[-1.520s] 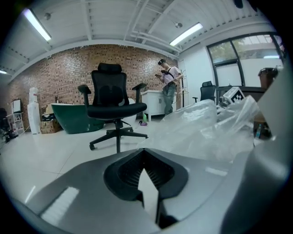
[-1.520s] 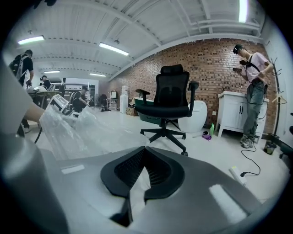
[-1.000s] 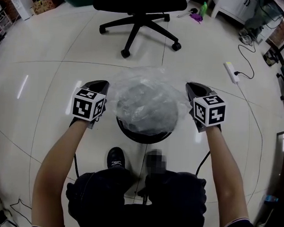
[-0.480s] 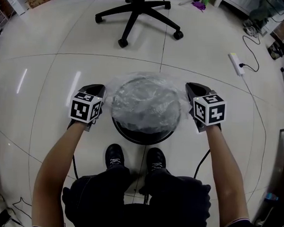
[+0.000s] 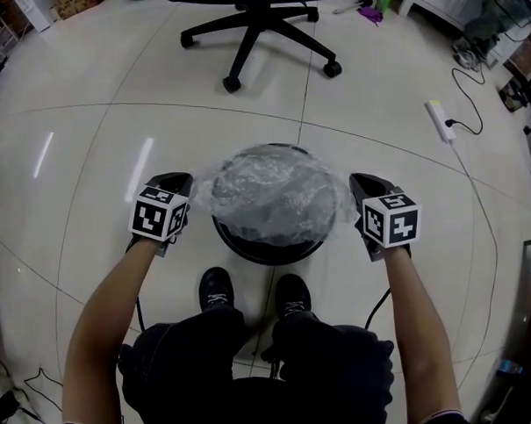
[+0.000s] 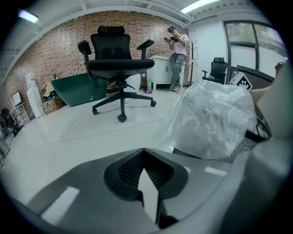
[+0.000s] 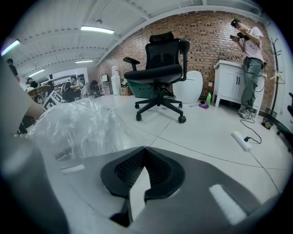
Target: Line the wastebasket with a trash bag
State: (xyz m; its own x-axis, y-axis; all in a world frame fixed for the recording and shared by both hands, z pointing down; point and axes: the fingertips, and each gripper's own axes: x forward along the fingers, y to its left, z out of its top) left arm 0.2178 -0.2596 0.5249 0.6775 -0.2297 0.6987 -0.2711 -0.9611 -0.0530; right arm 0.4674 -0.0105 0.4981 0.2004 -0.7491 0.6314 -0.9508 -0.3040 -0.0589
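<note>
A round black mesh wastebasket [image 5: 265, 251] stands on the floor just ahead of the person's shoes. A clear trash bag [image 5: 273, 196] is stretched over its top and covers the opening. My left gripper [image 5: 188, 185] is at the basket's left side, shut on the bag's left edge. My right gripper [image 5: 355, 182] is at the basket's right side, shut on the bag's right edge. In the left gripper view the film [image 6: 210, 119] runs from the closed jaw tip [image 6: 144, 150] up over the mesh wall [image 6: 238, 148]. In the right gripper view the bag [image 7: 78, 128] bulges left of the closed jaws [image 7: 144, 148].
A black office chair [image 5: 256, 26] stands on the floor beyond the basket. A white power strip [image 5: 442, 120] with its cable lies at the right. The person's shoes [image 5: 216, 289] are close behind the basket. Another person [image 7: 249, 59] stands by a white cabinet.
Both grippers have sunk beside the basket, drawing the bag down. The bag, puffed above the rim before, now lies flatter and lower over the opening.
</note>
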